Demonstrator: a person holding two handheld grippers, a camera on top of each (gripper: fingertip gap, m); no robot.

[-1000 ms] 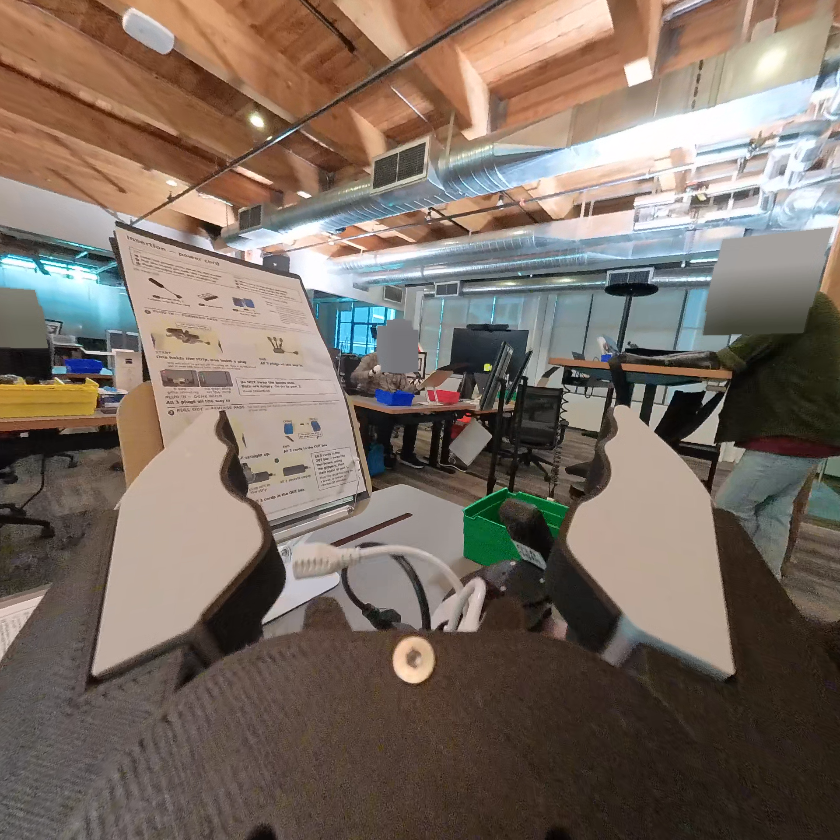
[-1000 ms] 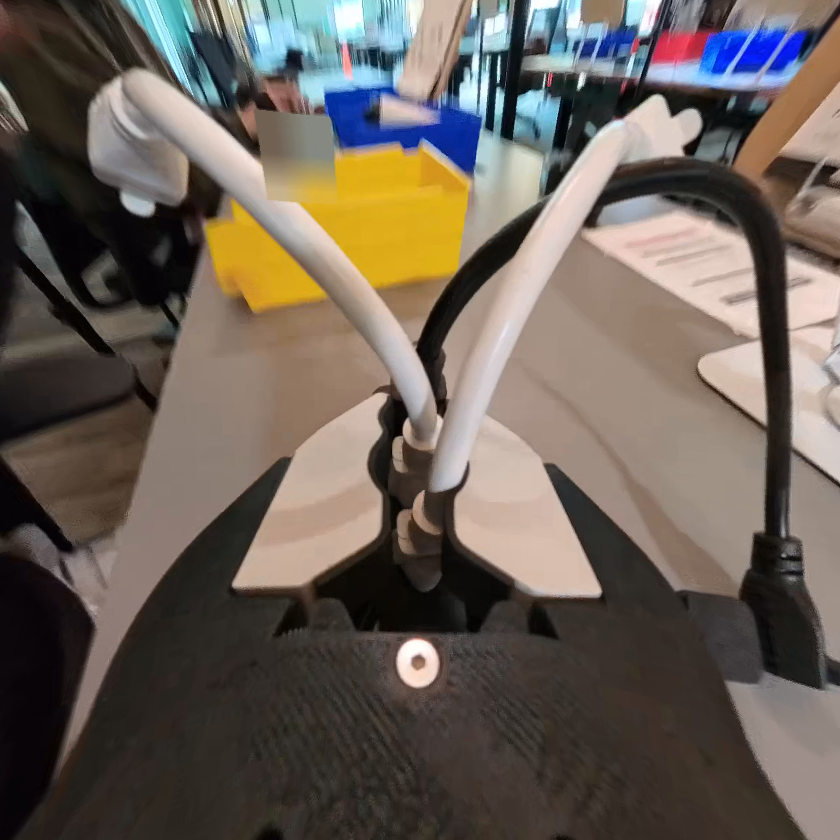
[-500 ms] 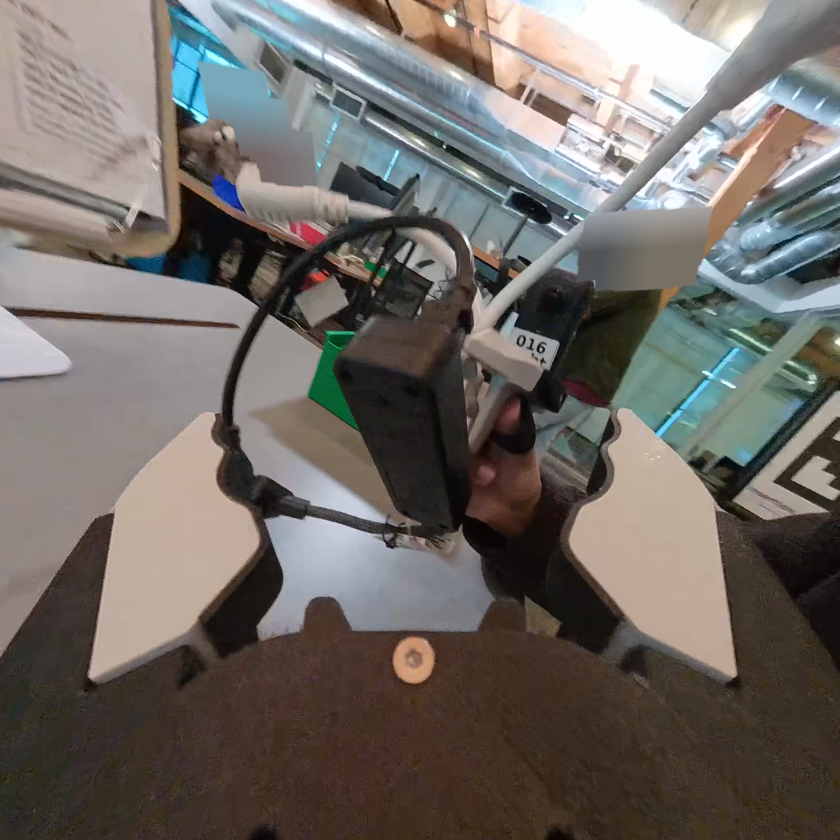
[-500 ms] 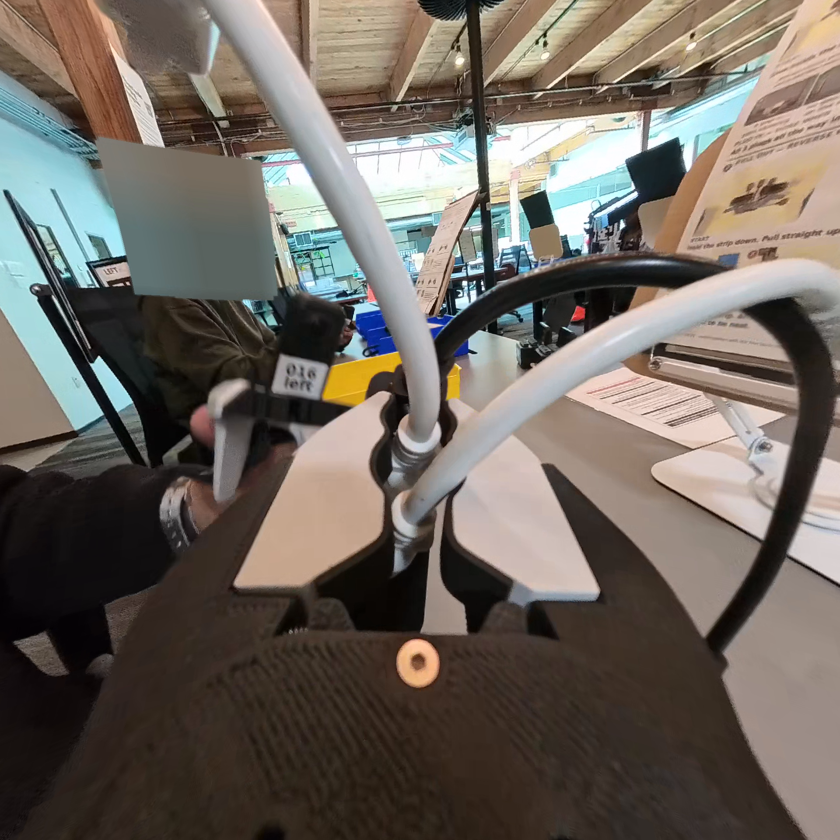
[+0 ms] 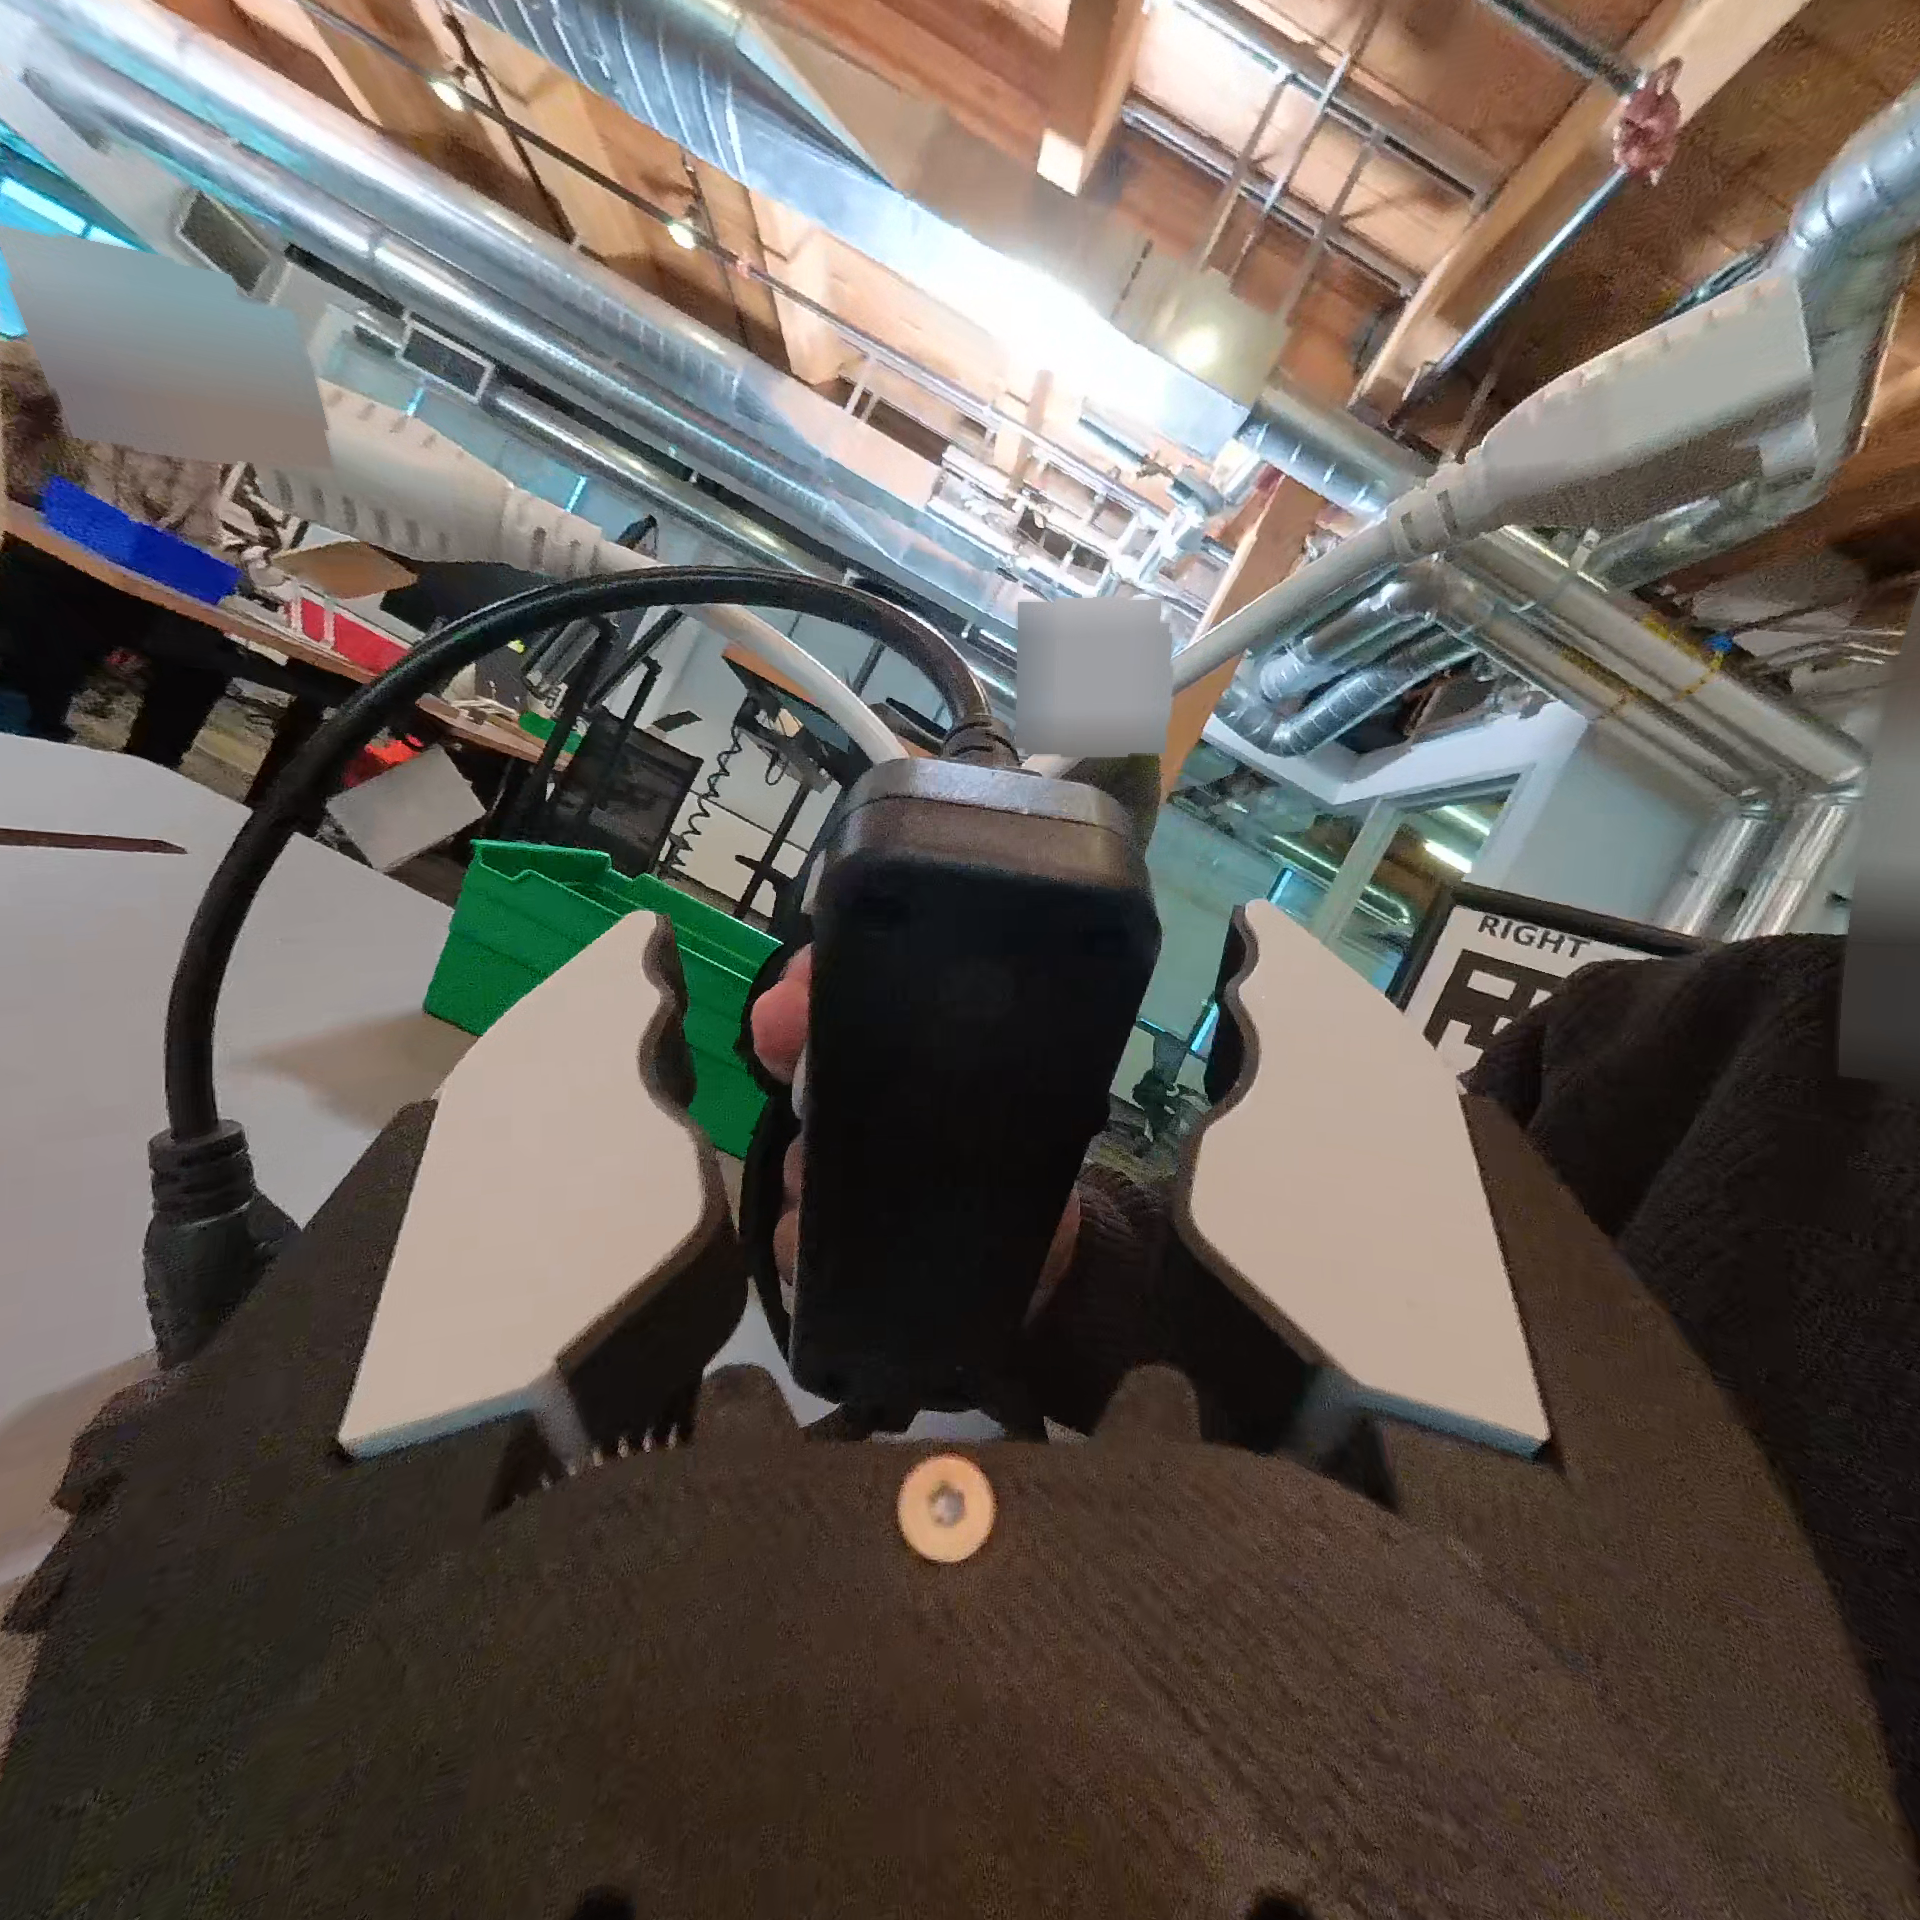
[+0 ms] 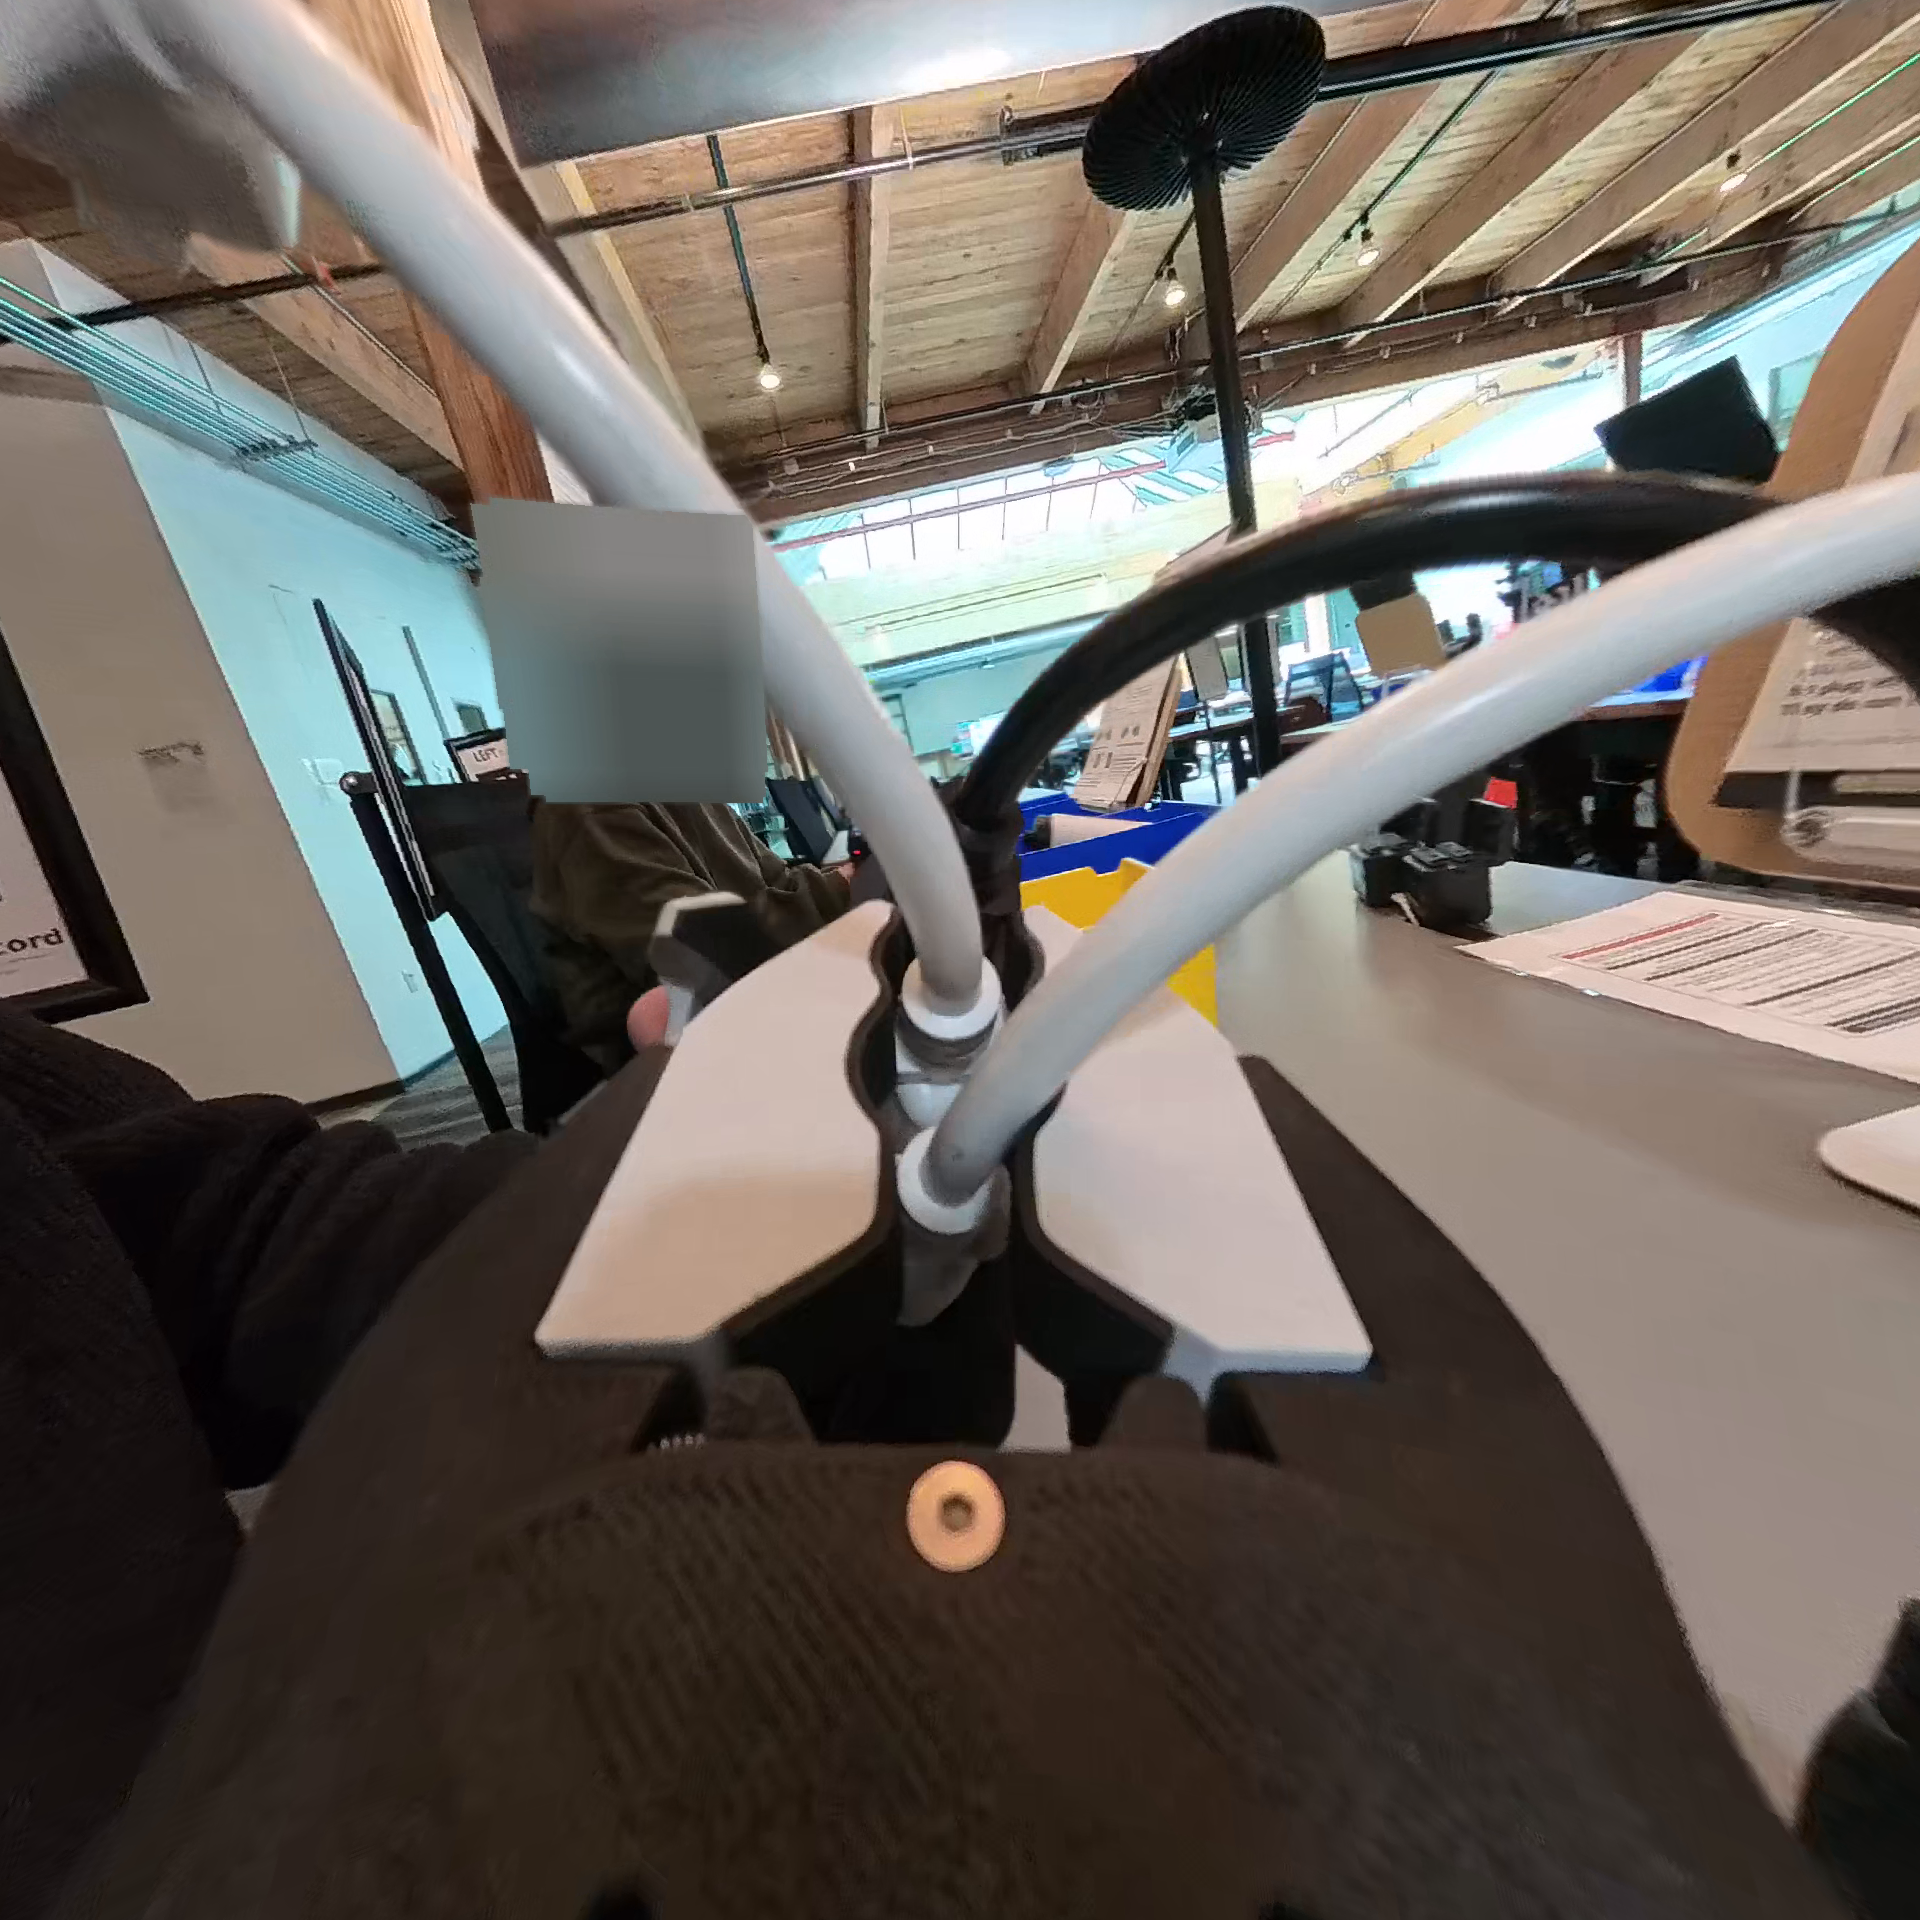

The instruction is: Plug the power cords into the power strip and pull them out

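Note:
In the left wrist view a black power strip hangs upright in the air with its back toward me. My left gripper is open, with a finger on each side of the strip and a gap on both sides. A black cord loops from the strip's top to a black plug at the left. A white cord runs up to a white plug. My right gripper is shut on the white cords at their ribbed ends. The strip itself is hidden in the right wrist view.
A grey table lies at the left with a green bin at its far edge. In the right wrist view the table carries a printed sheet, an instruction board, and yellow and blue bins. A person sits behind.
The right gripper has lifted the cords and strip off the table. The left gripper has swung round to the strip, which now sits between its fingers, and its jaws have narrowed.

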